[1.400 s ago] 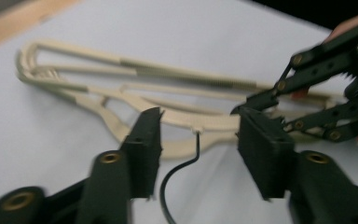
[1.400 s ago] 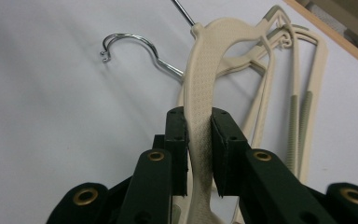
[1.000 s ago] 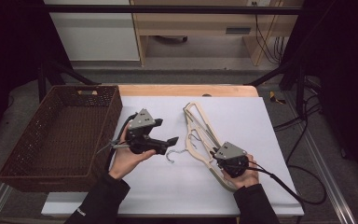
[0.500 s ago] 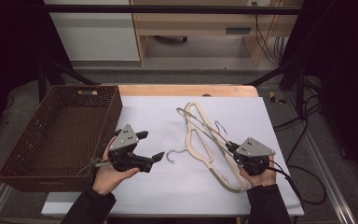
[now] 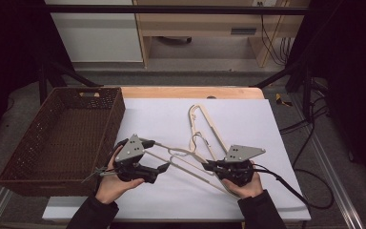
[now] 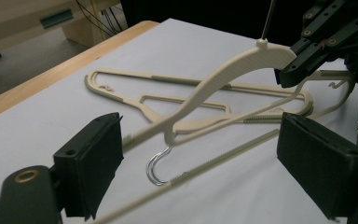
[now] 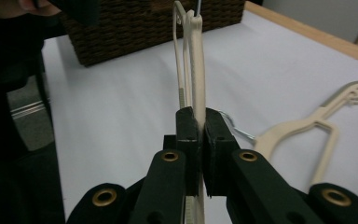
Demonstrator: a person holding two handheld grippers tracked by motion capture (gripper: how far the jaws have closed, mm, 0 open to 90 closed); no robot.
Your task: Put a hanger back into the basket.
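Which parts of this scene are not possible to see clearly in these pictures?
- High view: where the right gripper pinches the lifted hanger; the spot is too small.
- Right gripper view: the lifted hanger's top end is cut off by the upper edge.
- Left gripper view: the left gripper has open jaws; whether they touch the hanger's bar is unclear.
- Right gripper view: the basket is cut off by the top edge.

A wooden table (image 5: pixel 190 92) carries a white sheet (image 5: pixel 248 119); on it, a wicker basket (image 5: pixel 52 138) and cream hangers (image 5: pixel 205 126).
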